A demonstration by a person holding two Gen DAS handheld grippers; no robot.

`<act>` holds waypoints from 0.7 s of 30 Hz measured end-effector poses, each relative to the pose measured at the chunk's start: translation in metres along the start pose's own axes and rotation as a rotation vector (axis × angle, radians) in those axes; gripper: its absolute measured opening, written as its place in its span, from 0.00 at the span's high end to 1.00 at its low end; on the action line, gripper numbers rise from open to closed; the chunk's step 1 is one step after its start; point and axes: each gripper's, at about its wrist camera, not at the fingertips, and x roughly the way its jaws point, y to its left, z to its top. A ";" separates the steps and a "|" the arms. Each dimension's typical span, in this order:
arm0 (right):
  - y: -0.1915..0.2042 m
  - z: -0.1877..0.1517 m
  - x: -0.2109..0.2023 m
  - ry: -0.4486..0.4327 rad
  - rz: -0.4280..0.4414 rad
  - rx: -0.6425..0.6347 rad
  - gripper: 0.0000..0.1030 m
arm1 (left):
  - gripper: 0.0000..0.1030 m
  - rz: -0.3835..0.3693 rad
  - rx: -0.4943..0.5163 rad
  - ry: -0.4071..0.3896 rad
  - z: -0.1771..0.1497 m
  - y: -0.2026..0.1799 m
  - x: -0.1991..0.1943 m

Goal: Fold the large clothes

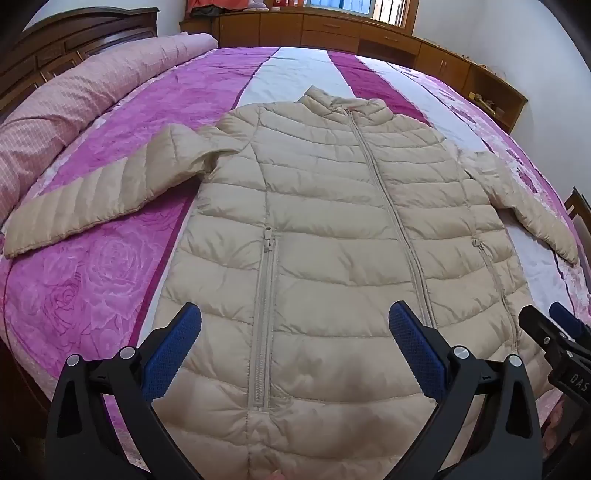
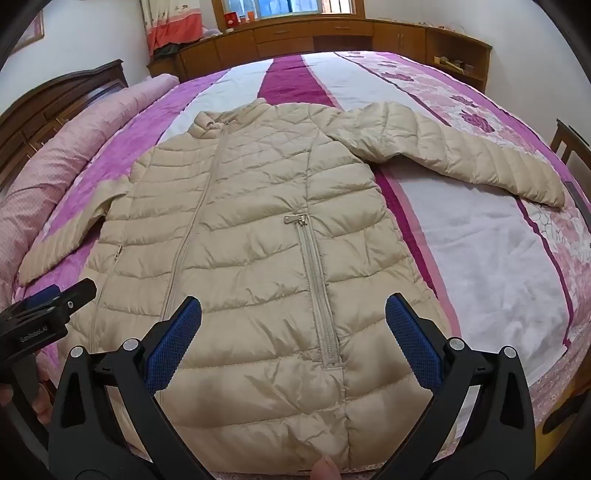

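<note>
A beige quilted puffer jacket (image 1: 325,229) lies flat and zipped, front up, on the bed, collar away from me, both sleeves spread out to the sides. It also shows in the right wrist view (image 2: 258,236). My left gripper (image 1: 295,325) is open and empty, hovering above the jacket's lower left part near the pocket zip. My right gripper (image 2: 293,317) is open and empty above the lower right part, near the other pocket zip. Each gripper shows at the edge of the other's view: the right gripper (image 1: 554,332), the left gripper (image 2: 48,302).
The bed has a purple, pink and white floral cover (image 1: 110,288). A rolled pink quilt (image 1: 55,122) lies along the left by the dark wooden headboard (image 1: 74,37). Wooden cabinets (image 2: 332,33) line the far wall. A wooden chair (image 2: 569,144) stands at the right.
</note>
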 end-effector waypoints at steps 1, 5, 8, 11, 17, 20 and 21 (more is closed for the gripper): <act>0.000 0.000 0.000 -0.002 -0.002 -0.002 0.03 | 0.05 -0.002 0.000 -0.002 0.000 0.000 0.000; 0.001 0.000 -0.002 -0.005 -0.007 -0.005 0.03 | 0.05 0.021 0.011 -0.004 0.000 -0.001 -0.003; 0.001 0.000 -0.002 -0.005 -0.006 0.003 0.03 | 0.05 0.030 0.025 -0.005 0.000 -0.001 -0.003; 0.001 0.002 -0.005 -0.006 -0.009 0.003 0.03 | 0.05 0.035 0.024 -0.004 0.001 -0.001 -0.002; 0.000 0.001 -0.004 -0.006 -0.009 0.003 0.03 | 0.05 0.040 0.021 -0.006 0.001 0.004 -0.003; 0.000 0.001 -0.004 -0.006 -0.008 0.003 0.03 | 0.05 0.041 0.023 -0.006 0.002 0.003 -0.003; 0.000 0.001 -0.004 -0.006 -0.009 0.002 0.03 | 0.05 0.043 0.028 -0.007 0.001 0.003 -0.003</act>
